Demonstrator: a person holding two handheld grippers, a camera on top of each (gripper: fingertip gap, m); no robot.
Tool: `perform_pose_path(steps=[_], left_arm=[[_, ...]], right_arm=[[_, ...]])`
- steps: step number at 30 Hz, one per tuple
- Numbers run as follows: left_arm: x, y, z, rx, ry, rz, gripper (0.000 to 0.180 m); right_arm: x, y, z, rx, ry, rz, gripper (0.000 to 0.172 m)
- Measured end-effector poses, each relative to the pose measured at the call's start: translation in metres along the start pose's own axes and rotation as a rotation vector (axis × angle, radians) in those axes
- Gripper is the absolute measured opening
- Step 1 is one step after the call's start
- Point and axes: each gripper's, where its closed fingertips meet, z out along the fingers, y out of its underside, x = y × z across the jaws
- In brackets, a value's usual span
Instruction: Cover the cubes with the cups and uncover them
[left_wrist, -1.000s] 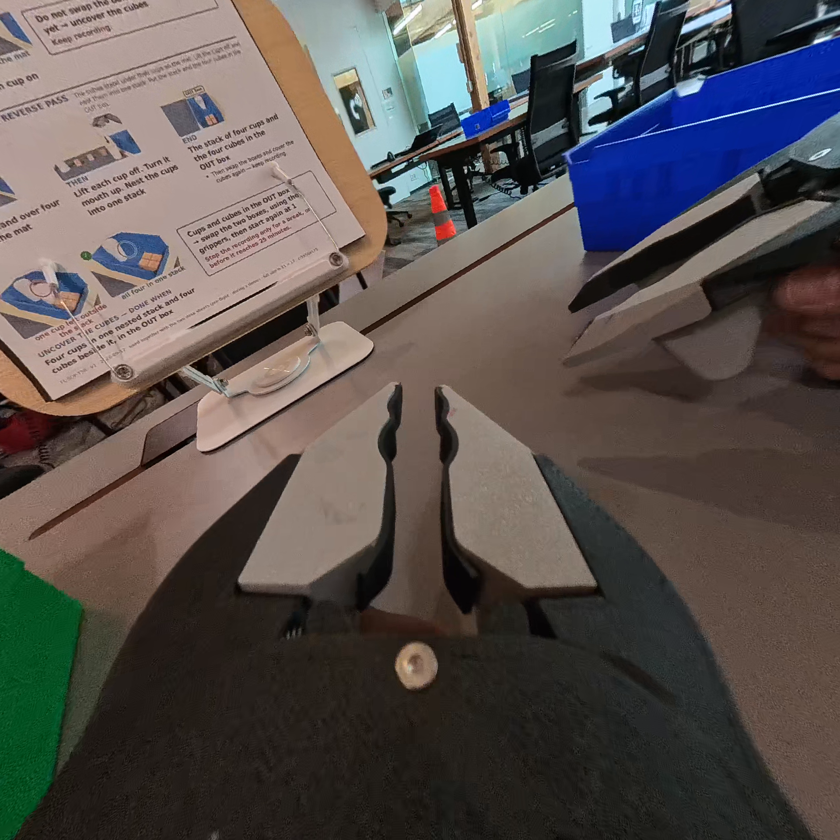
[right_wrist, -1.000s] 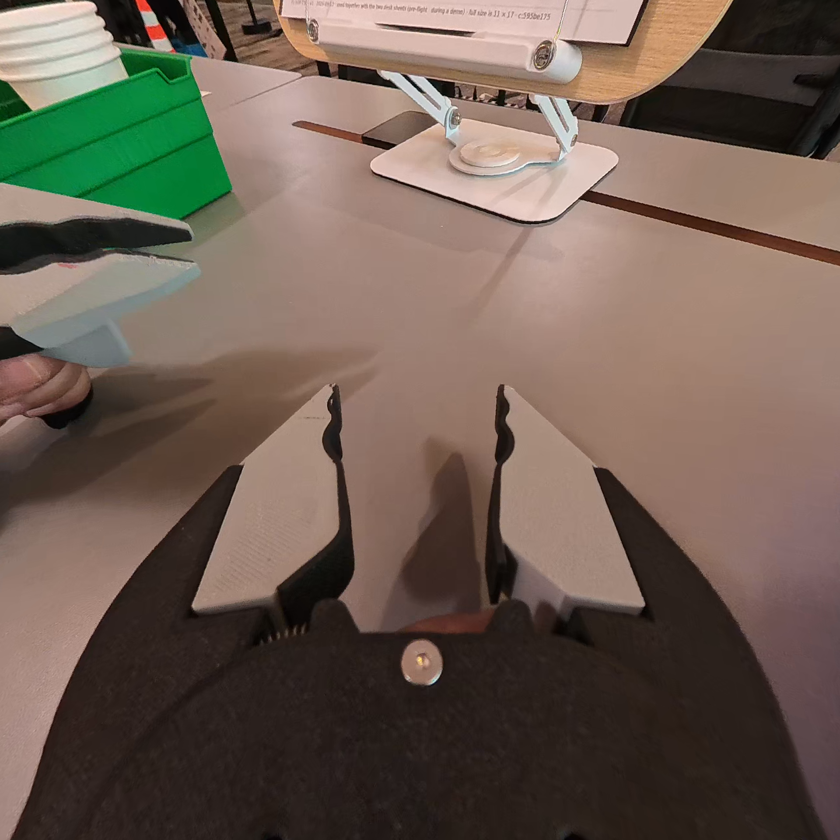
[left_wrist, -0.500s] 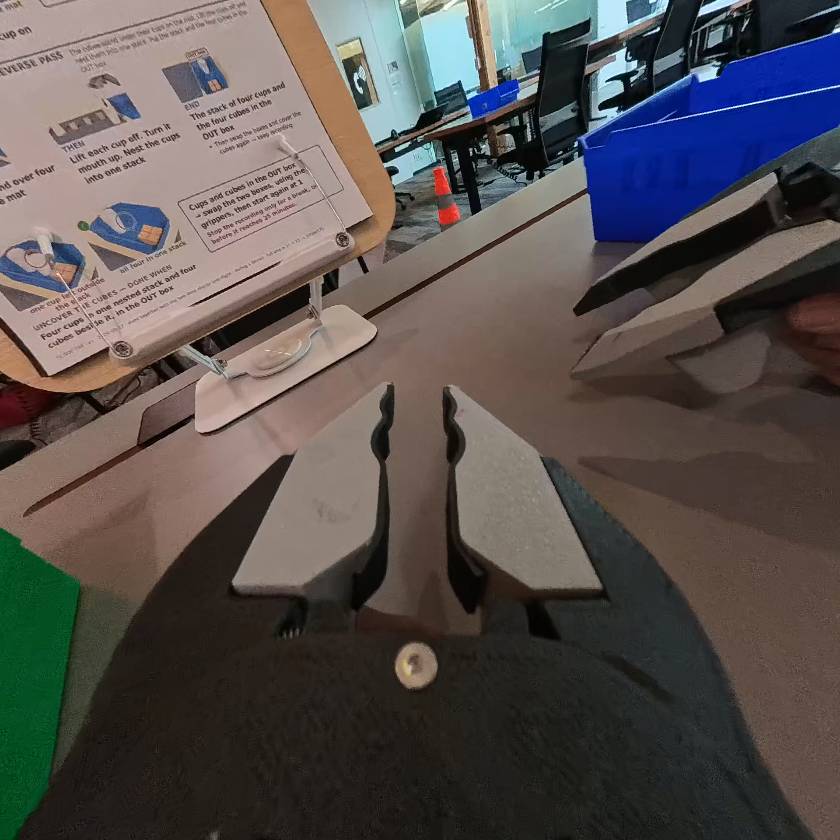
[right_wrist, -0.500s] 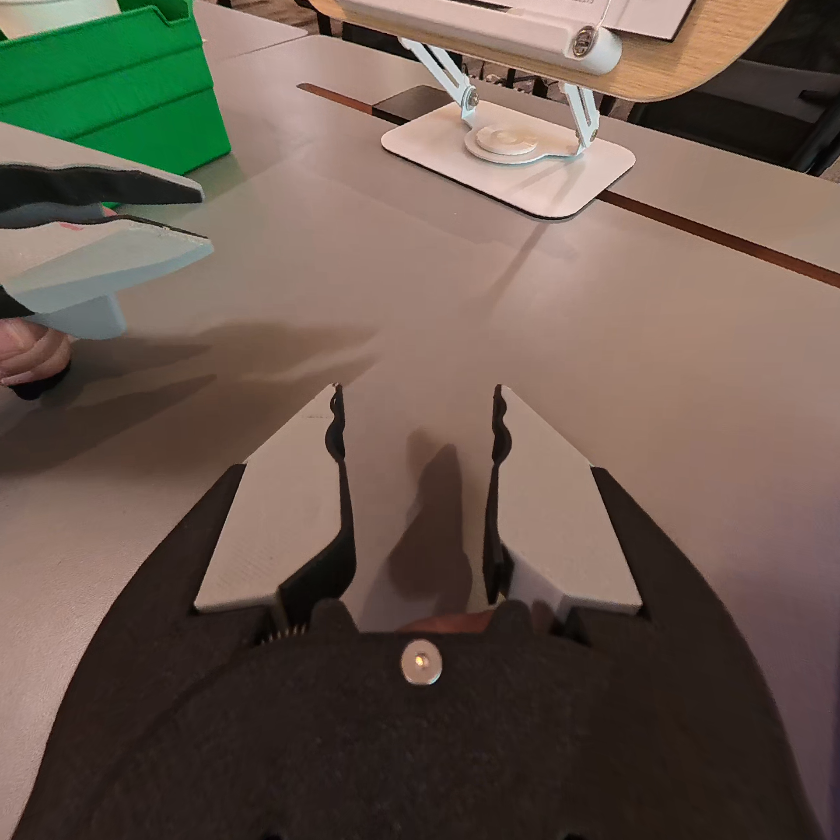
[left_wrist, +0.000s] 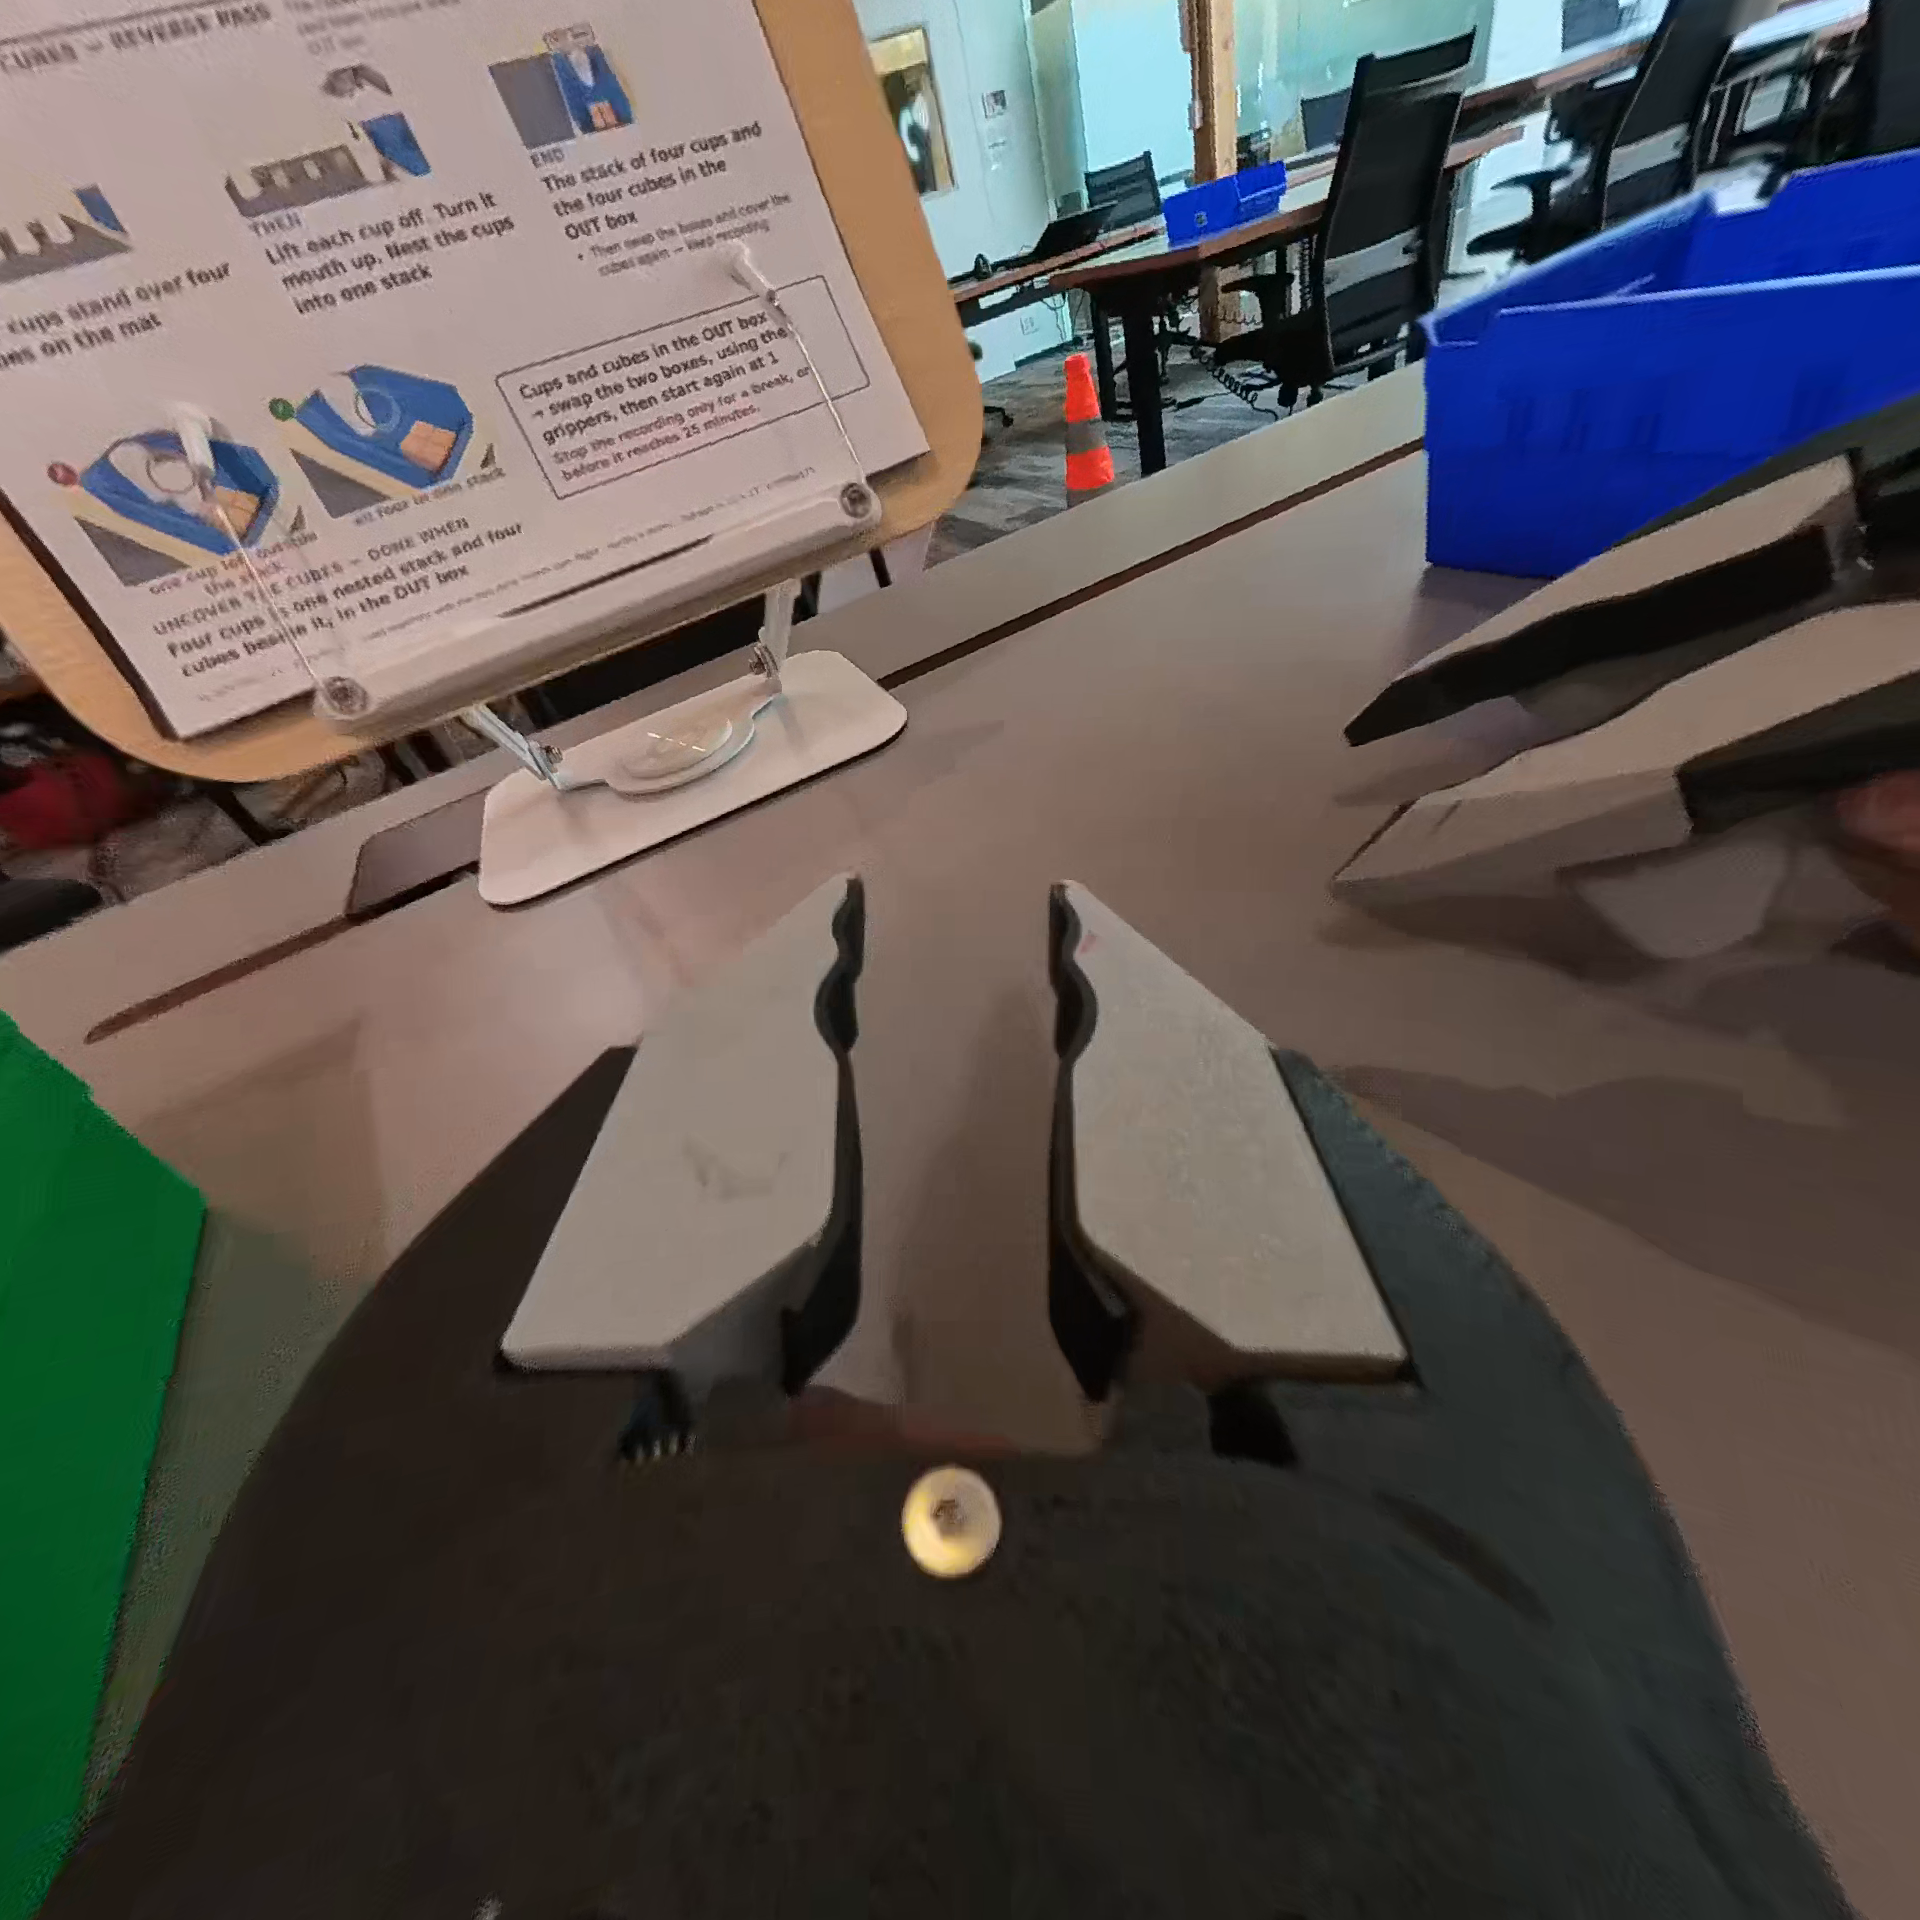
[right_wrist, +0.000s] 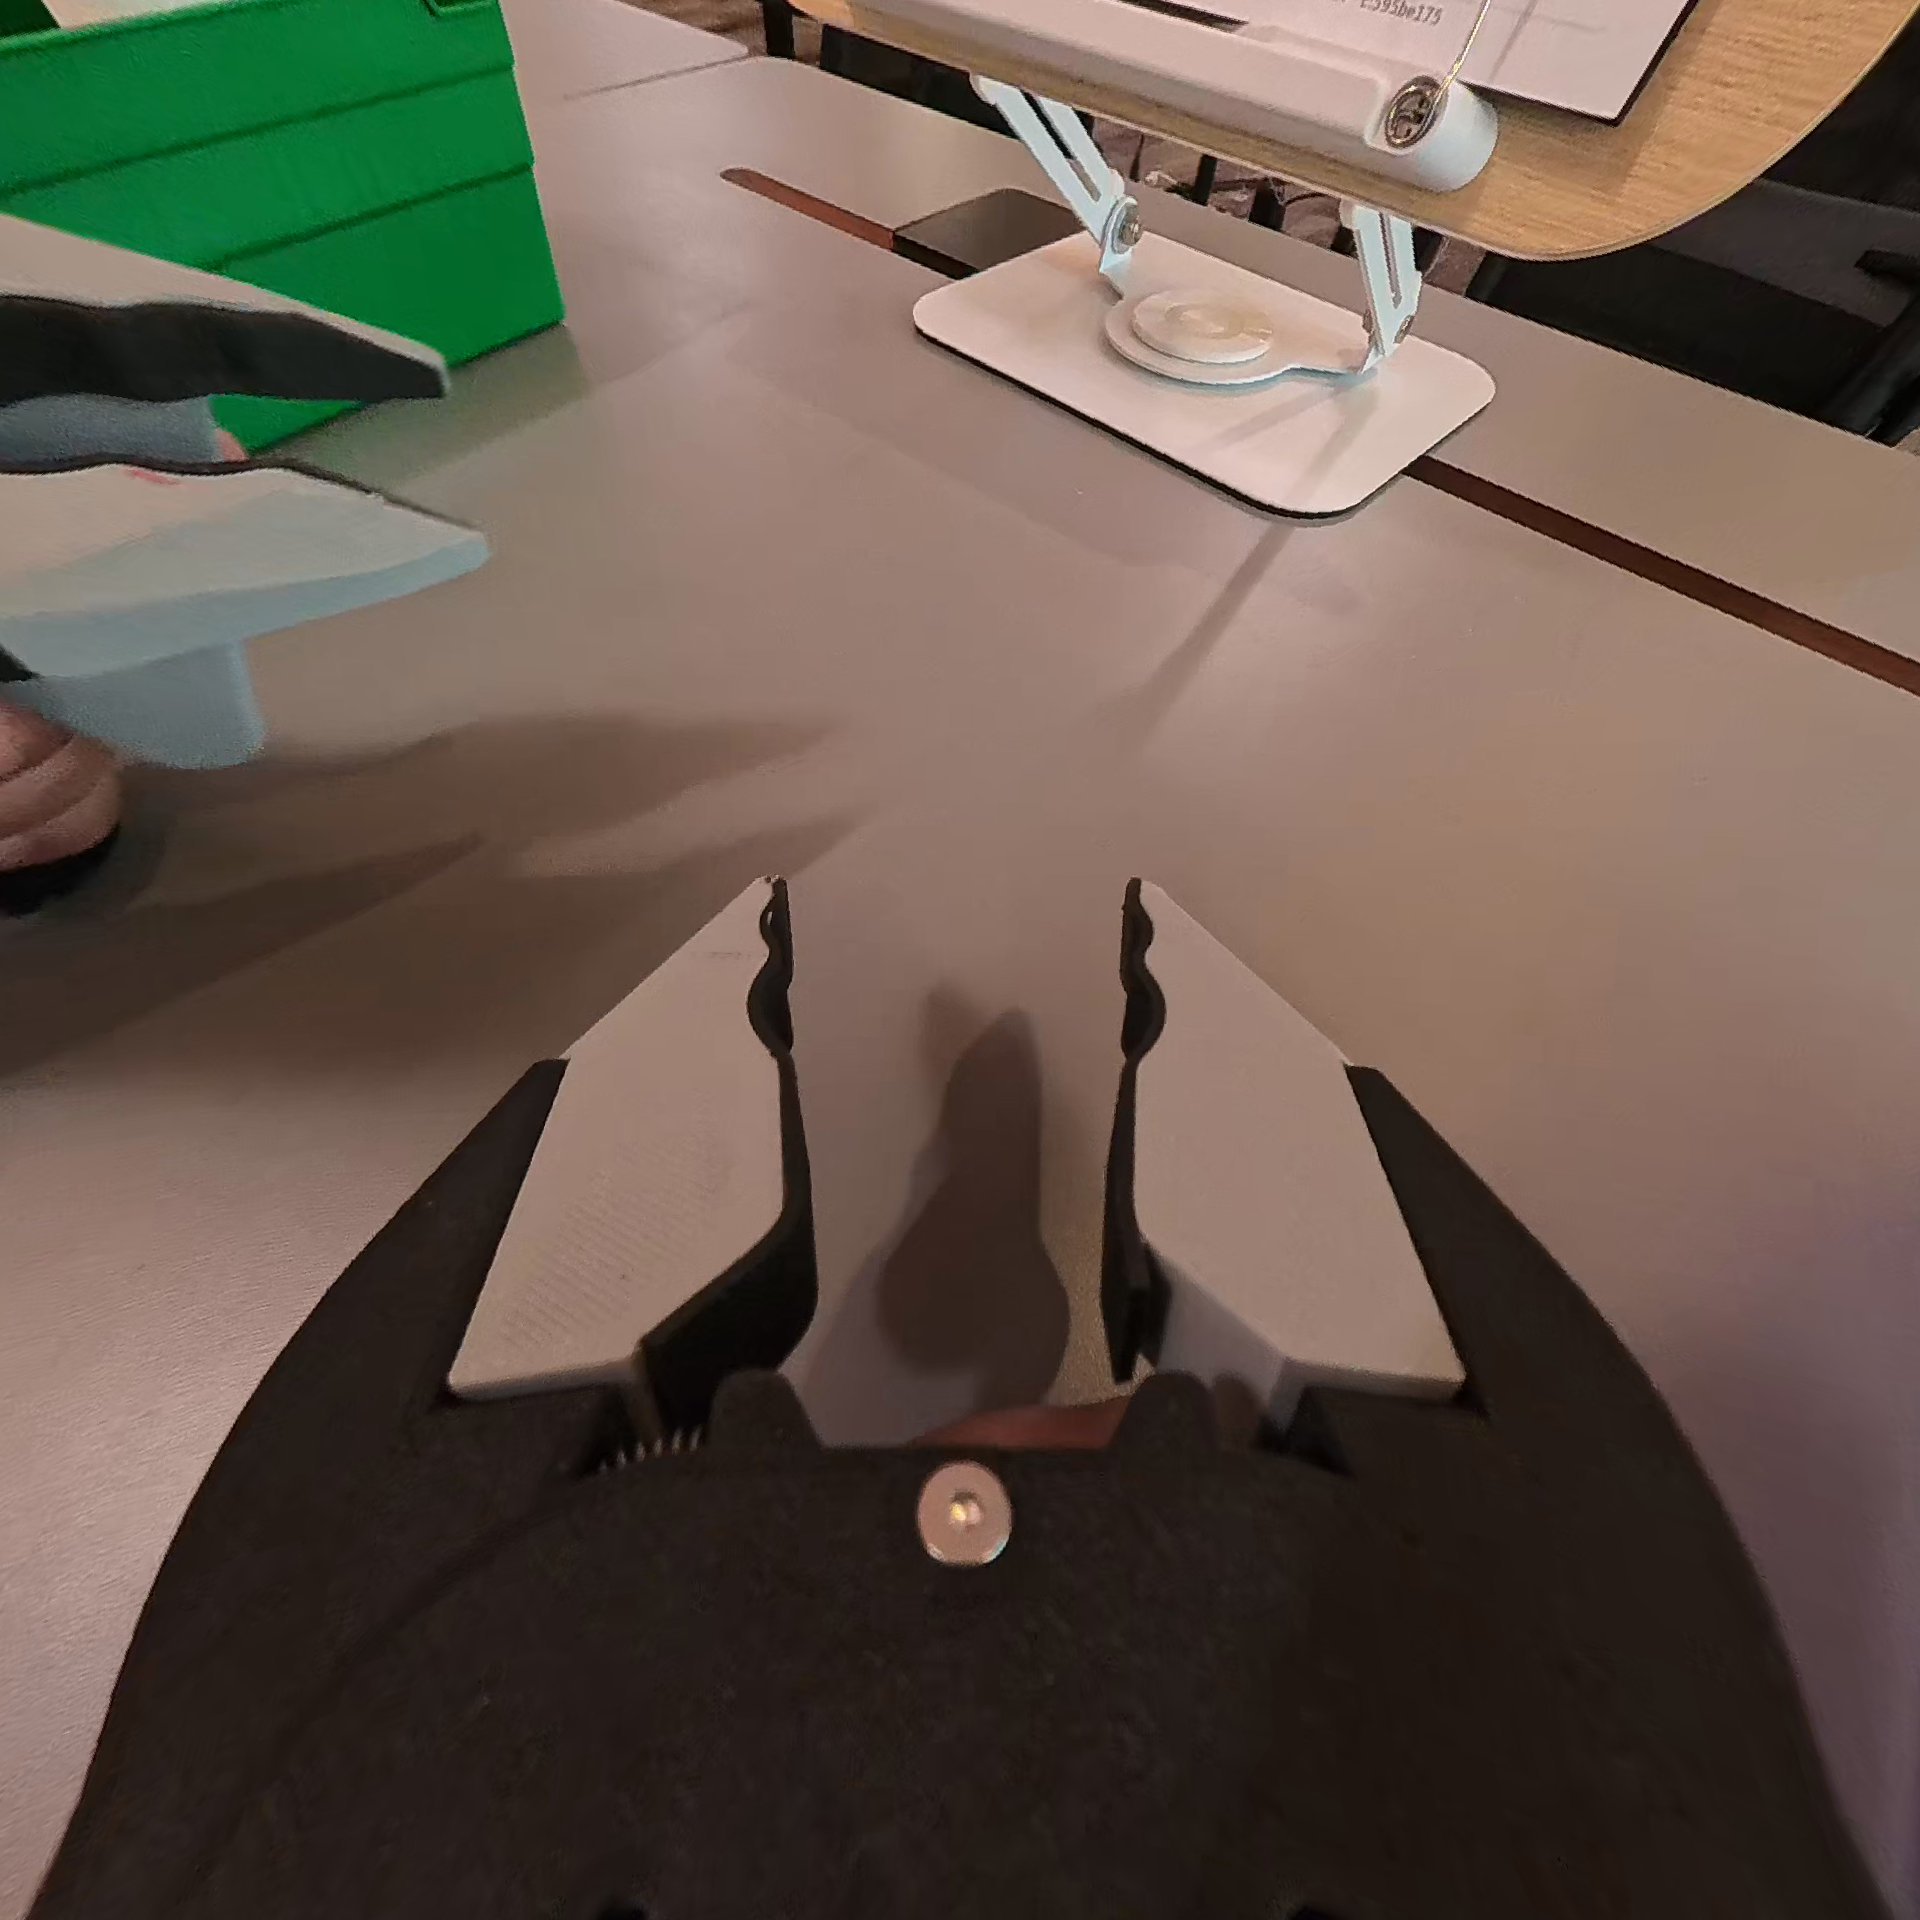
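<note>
My left gripper (left_wrist: 954, 899) is open and empty over the grey table (left_wrist: 1143, 727). It also shows at the left edge of the right wrist view (right_wrist: 436, 457), its fingers apart with nothing between them. My right gripper (right_wrist: 951, 899) is open and empty above the table (right_wrist: 1455, 831). It shows at the right edge of the left wrist view (left_wrist: 1351, 810). No cup or cube is in view now. A green box (right_wrist: 270, 187) stands at the far left and a blue box (left_wrist: 1621, 416) at the far right.
A wooden board with a printed instruction sheet (left_wrist: 416, 312) stands on a white stand (left_wrist: 686, 769) at the back of the table; the stand also shows in the right wrist view (right_wrist: 1205, 374). The green box's edge (left_wrist: 73, 1351) is close at my left. Office desks and chairs lie beyond.
My left gripper's fingers have spread apart from nearly closed, with nothing between them. Both grippers have drifted slightly forward toward the stand. The right gripper's fingers stay about as wide.
</note>
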Motion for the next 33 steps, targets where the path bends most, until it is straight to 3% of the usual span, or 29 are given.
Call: perform_pose_path(steps=[3, 7, 12, 15, 17, 20, 27, 33], left_arm=[[0.004, 0.005, -0.022, -0.026, 0.046, -0.237, 0.044], [-0.021, 0.01, -0.074, -0.049, -0.084, -0.25, 0.052], [-0.14, -0.029, -0.166, -0.017, -0.396, -0.268, 0.054], [-0.219, -0.015, -0.195, -0.153, -0.558, -0.267, 0.059], [-0.253, 0.022, -0.196, -0.338, -0.595, -0.307, 0.069], [-0.274, 0.077, -0.193, -0.551, -0.62, -0.368, 0.068], [-0.276, 0.141, -0.179, -0.756, -0.616, -0.475, 0.072], [-0.272, 0.146, -0.171, -0.71, -0.519, -0.574, 0.063]], right_arm=[[0.001, -0.001, -0.001, 0.013, -0.003, 0.008, 0.061], [0.0, -0.004, -0.004, 0.035, 0.002, -0.008, 0.059], [-0.003, -0.002, -0.002, 0.017, 0.014, -0.042, 0.059], [-0.006, -0.002, -0.002, 0.012, 0.029, -0.089, 0.059], [-0.009, -0.003, -0.002, 0.016, 0.042, -0.131, 0.059], [-0.013, -0.002, -0.002, 0.013, 0.063, -0.194, 0.06], [-0.008, 0.001, -0.001, -0.009, 0.112, -0.205, 0.06], [-0.007, 0.001, -0.001, -0.014, 0.09, -0.169, 0.06]])
